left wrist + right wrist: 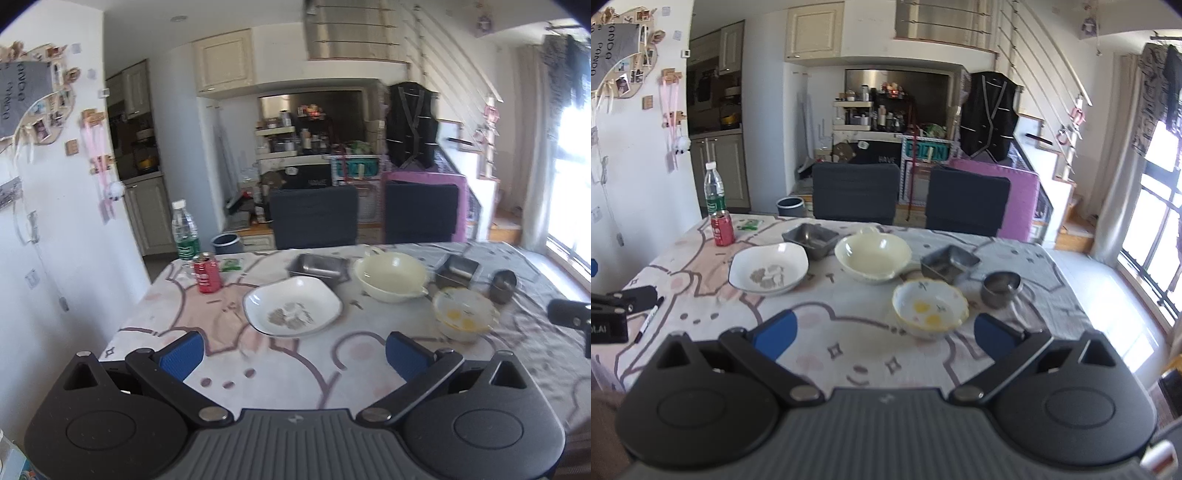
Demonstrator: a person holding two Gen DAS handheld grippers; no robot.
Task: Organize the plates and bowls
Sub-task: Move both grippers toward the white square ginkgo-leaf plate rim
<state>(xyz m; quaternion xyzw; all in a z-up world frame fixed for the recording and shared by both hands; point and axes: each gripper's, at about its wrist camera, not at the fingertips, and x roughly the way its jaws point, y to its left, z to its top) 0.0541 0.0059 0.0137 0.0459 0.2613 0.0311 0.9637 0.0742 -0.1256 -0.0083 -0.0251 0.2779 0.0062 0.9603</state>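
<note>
Both tools hover over the near edge of the table (849, 354) with nothing between their blue pads: the left hand-held gripper (293, 350) is spread wide and empty, and so is the right hand-held gripper (884, 332). The dishes sit mid-frame in the right wrist view: a white plate (768, 269) at centre left, a cream bowl (873, 256) behind centre, a yellow-rimmed bowl (931, 308) nearest the right pads, two square metal dishes (809, 238) (949, 262) and a small round metal bowl (1001, 286) at right. The ceramic pieces look stiff, glazed, likely slippery and breakable, so the rim seems the best place to pinch; the metal ones are probably light and forgiving. The cloth cover is soft and may drag under a sliding dish. Open room lies in the lower centre of the frame; a red can (723, 229) and water bottle (714, 192) crowd the upper left, a marker pen (650, 319) the left edge.
</note>
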